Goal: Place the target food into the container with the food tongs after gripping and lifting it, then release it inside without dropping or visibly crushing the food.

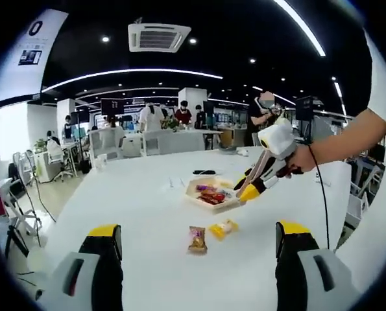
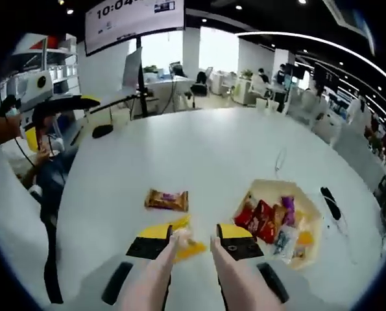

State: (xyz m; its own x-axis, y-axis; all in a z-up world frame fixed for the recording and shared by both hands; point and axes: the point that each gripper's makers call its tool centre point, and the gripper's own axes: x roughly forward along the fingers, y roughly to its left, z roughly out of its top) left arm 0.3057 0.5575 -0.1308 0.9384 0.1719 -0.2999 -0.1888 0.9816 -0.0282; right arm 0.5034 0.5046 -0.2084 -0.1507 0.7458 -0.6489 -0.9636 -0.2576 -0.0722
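A beige container point(image 1: 194, 192) holding several snack packets sits mid-table, also seen as the container point(image 2: 314, 228) at the right. In front of it lie a brown packet point(image 1: 197, 239) and a yellow packet point(image 1: 223, 228). My left gripper point(image 1: 199, 232) stands wide open and low over the near table, nothing between its jaws. My right gripper point(image 1: 250, 188), in a person's hand, hovers by the container's right edge. In the right gripper view, my right gripper point(image 2: 194, 243) is shut on pale food tongs point(image 2: 160, 275). The tong tips are apart, over the yellow packet point(image 2: 187, 247). The brown packet point(image 2: 167, 199) lies just beyond.
A black phone point(image 1: 204, 172) lies behind the container, also seen as the phone point(image 2: 329, 202) to its right. A dark round object point(image 2: 102, 131) rests near the far table edge. A seated person point(image 2: 47, 162) is at the left. Desks, chairs and people stand beyond the white table point(image 1: 147, 194).
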